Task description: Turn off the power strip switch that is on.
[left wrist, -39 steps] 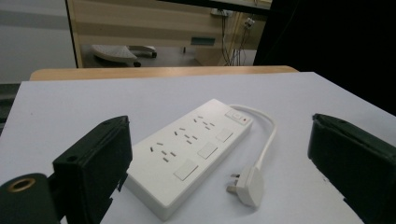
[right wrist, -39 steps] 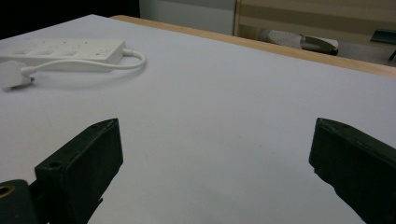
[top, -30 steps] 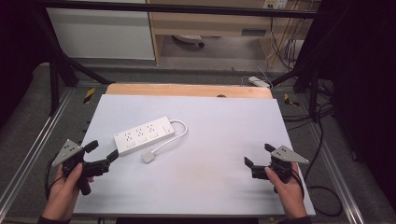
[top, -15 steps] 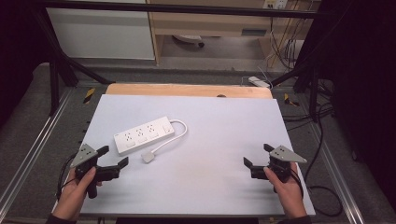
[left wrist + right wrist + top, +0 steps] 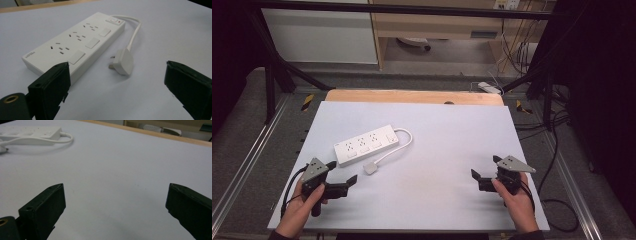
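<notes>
On a white bench (image 5: pixel 437 130), seen from above, a person's left hand holds the left gripper (image 5: pixel 341 176) near the front left corner, fingers spread wide and empty, aimed toward a white power strip (image 5: pixel 366 145) lying just beyond. Its short cable loops round so the plug (image 5: pixel 370 168) rests loose on the bench beside it, likely within easy reach for a pickup. Far right, well apart, the right gripper (image 5: pixel 484 171) waits, fingers equally wide, holding nothing.

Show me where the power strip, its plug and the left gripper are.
power strip (image 5: pixel 75 47): left gripper view, on its top face.
plug (image 5: pixel 123 61): left gripper view, on its white body.
left gripper (image 5: pixel 343 172): high view, midway between its open jaws.
</notes>
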The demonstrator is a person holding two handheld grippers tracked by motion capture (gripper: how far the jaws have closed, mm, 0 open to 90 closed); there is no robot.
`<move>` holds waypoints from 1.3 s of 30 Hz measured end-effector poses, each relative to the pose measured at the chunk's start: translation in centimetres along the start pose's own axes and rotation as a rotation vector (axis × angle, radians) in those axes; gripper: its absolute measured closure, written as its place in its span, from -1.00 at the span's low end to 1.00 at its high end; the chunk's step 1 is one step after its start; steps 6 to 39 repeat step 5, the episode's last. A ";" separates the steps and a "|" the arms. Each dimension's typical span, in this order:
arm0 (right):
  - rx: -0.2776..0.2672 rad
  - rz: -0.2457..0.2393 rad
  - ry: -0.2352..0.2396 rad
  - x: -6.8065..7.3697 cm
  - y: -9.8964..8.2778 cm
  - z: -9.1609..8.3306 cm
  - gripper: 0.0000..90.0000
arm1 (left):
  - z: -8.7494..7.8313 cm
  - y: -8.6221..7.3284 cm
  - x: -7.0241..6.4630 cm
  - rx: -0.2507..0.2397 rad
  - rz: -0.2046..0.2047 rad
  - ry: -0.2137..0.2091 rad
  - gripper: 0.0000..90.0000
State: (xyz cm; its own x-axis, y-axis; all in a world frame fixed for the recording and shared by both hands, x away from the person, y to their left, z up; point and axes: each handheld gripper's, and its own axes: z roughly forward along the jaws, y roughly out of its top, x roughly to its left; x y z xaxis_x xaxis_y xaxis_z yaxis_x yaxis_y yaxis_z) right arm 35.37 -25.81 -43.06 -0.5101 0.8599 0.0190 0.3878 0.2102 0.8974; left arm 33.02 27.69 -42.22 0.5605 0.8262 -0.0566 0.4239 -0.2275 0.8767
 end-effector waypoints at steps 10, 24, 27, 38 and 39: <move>0.076 0.020 -0.030 -0.1 -0.6 1.1 -0.93 | 0.2 -0.1 0.0 0.008 -0.007 0.003 -0.85; 0.076 0.020 -0.030 -0.1 -0.6 1.1 -0.93 | 0.2 -0.1 0.0 0.008 -0.007 0.003 -0.85; 0.076 0.020 -0.030 -0.1 -0.6 1.1 -0.93 | 0.2 -0.1 0.0 0.008 -0.007 0.003 -0.85; 0.076 0.020 -0.030 -0.1 -0.6 1.1 -0.93 | 0.2 -0.1 0.0 0.008 -0.007 0.003 -0.85; 0.076 0.020 -0.030 -0.1 -0.6 1.1 -0.93 | 0.2 -0.1 0.0 0.008 -0.007 0.003 -0.85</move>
